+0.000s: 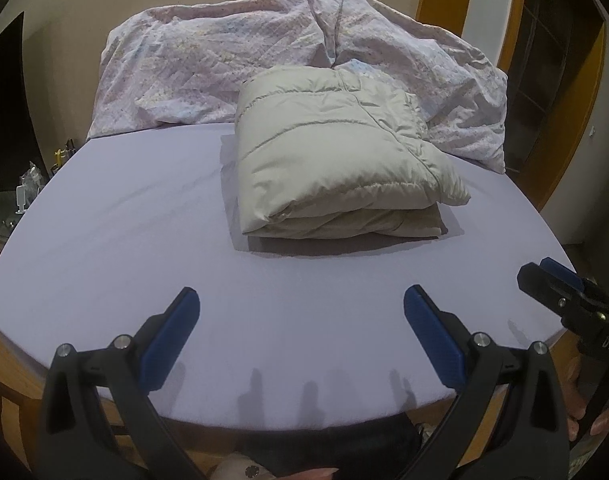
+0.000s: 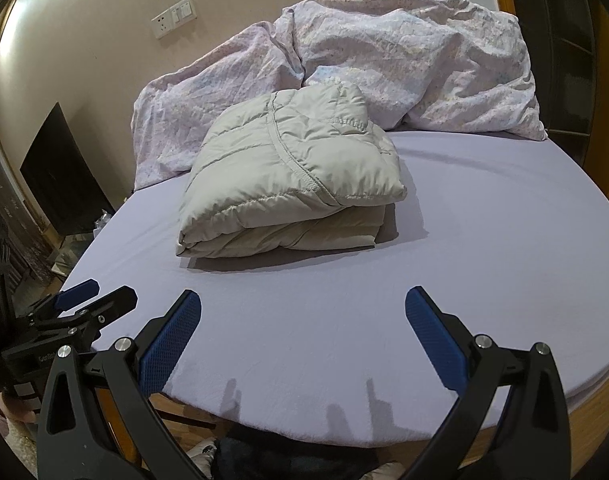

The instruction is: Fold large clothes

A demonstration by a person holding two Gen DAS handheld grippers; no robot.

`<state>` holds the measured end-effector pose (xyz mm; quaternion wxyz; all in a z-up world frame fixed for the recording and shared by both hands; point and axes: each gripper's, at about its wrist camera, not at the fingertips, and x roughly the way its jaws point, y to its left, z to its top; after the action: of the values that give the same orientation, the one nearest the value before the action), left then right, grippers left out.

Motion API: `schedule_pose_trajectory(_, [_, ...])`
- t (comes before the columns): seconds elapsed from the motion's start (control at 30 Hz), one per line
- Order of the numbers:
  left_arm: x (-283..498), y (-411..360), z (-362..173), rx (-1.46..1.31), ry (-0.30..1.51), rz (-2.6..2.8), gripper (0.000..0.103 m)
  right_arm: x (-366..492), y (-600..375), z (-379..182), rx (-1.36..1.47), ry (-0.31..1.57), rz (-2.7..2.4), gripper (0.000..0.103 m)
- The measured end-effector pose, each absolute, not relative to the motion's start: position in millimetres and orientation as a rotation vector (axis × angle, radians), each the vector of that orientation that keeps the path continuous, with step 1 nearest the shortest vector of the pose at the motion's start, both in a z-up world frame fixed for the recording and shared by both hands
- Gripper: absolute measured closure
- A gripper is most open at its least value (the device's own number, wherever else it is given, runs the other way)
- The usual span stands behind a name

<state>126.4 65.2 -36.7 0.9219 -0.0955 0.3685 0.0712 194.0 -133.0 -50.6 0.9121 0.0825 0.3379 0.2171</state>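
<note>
Grey and puffy, the quilted jacket (image 1: 336,152) lies folded into a thick bundle at the centre of my left wrist view, resting on the lavender sheet of the bed (image 1: 124,240). Behind it, across the upper part of the frame, a crumpled floral duvet (image 1: 208,76) is heaped against the beige wall. My left gripper (image 1: 301,308) sits at the bottom of the frame with its blue pads spread wide — nothing between them, well short of the jacket. My right gripper (image 2: 303,308) is just as wide at the bottom of its own view, also holding nothing. A white wall socket (image 2: 174,16) shows in the upper left of the right wrist view.
</note>
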Motion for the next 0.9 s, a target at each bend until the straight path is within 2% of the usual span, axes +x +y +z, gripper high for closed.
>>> schedule_pose_trajectory(0.9, [142.9, 62.1, -36.7, -0.21, 0.769, 0.098, 0.002, 201.8, -133.5, -53.2, 0.185, 0.708, 0.444, 0.001])
